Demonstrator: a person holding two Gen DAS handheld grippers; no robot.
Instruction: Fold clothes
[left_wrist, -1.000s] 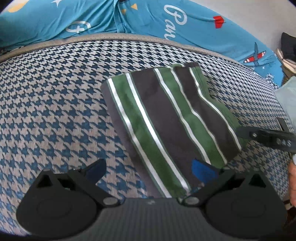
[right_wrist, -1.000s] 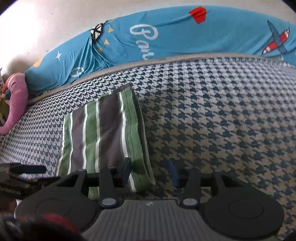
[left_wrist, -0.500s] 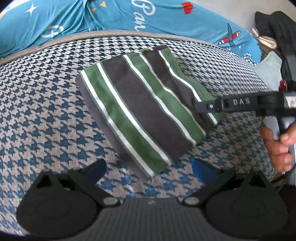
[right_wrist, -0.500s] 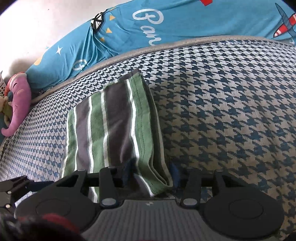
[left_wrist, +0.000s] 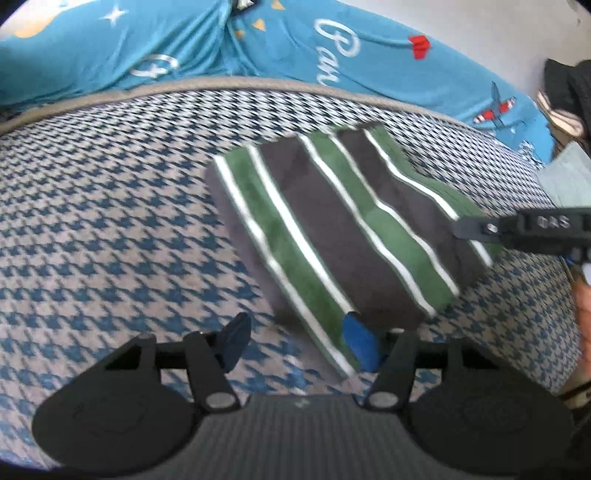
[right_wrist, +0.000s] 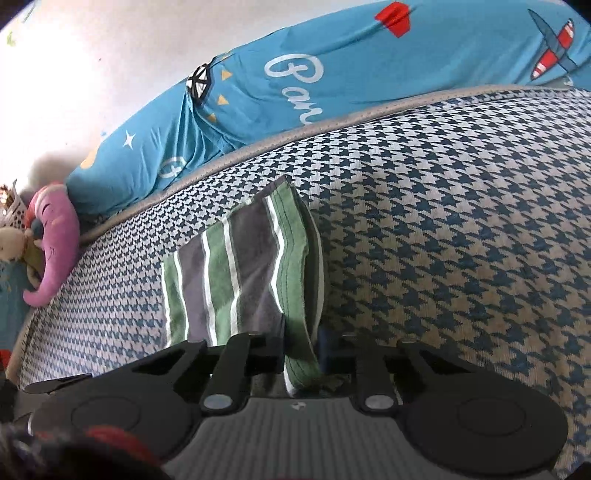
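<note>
A folded cloth (left_wrist: 332, 229) with green, dark grey and white stripes lies on the blue-and-beige houndstooth cover (left_wrist: 110, 221). My left gripper (left_wrist: 297, 343) stands open at the cloth's near corner, its right blue pad (left_wrist: 360, 345) against the folded edge, its left finger over bare cover. In the left wrist view my right gripper (left_wrist: 467, 229) reaches in from the right onto the cloth's right edge. In the right wrist view the right gripper (right_wrist: 303, 345) is shut on the green hem of the striped cloth (right_wrist: 236, 273), which runs away from it.
A turquoise printed sheet (left_wrist: 258, 55) lies bunched along the far edge behind a grey piping. A pink plush toy (right_wrist: 55, 236) sits at the far left. Dark clothes (left_wrist: 569, 92) lie at the far right. A person's hand (left_wrist: 583, 306) shows at the right rim.
The right gripper's fingers have shut on the cloth's green hem. The left gripper has come up to the near corner and its fingers stand closer together than before.
</note>
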